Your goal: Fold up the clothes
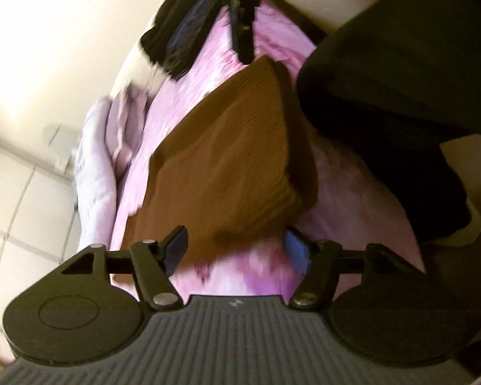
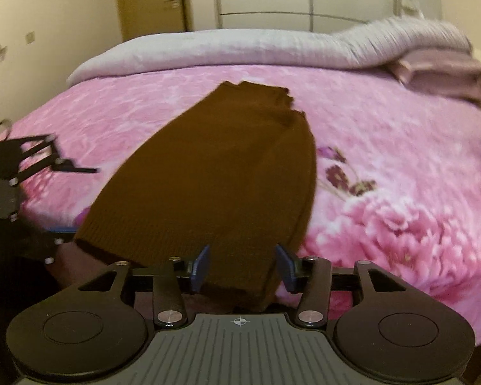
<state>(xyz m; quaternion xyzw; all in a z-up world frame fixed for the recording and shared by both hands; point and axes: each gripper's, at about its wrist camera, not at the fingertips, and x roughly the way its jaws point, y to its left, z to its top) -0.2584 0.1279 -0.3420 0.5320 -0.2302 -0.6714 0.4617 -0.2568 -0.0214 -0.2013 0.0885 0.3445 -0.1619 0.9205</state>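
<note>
A brown knitted garment [image 2: 221, 173] lies folded lengthwise on the pink floral bedspread [image 2: 384, 147], its ribbed hem toward the near edge. It also shows in the left wrist view [image 1: 227, 166]. My right gripper [image 2: 243, 268] is open, its blue pads either side of the hem's near right corner, just above the cloth. My left gripper [image 1: 237, 250] is open and empty at the garment's side edge. It appears in the right wrist view [image 2: 45, 173] at the far left, beside the garment's left edge. The right gripper's finger [image 1: 243, 16] shows at the top of the left wrist view.
A grey blanket [image 2: 240, 48] is bunched along the far edge of the bed. Folded mauve clothes [image 2: 445, 73] sit at the far right. A dark pile of clothes [image 1: 179, 38] lies near the bed's edge. The person's black sleeve [image 1: 394, 80] fills the right of the left wrist view.
</note>
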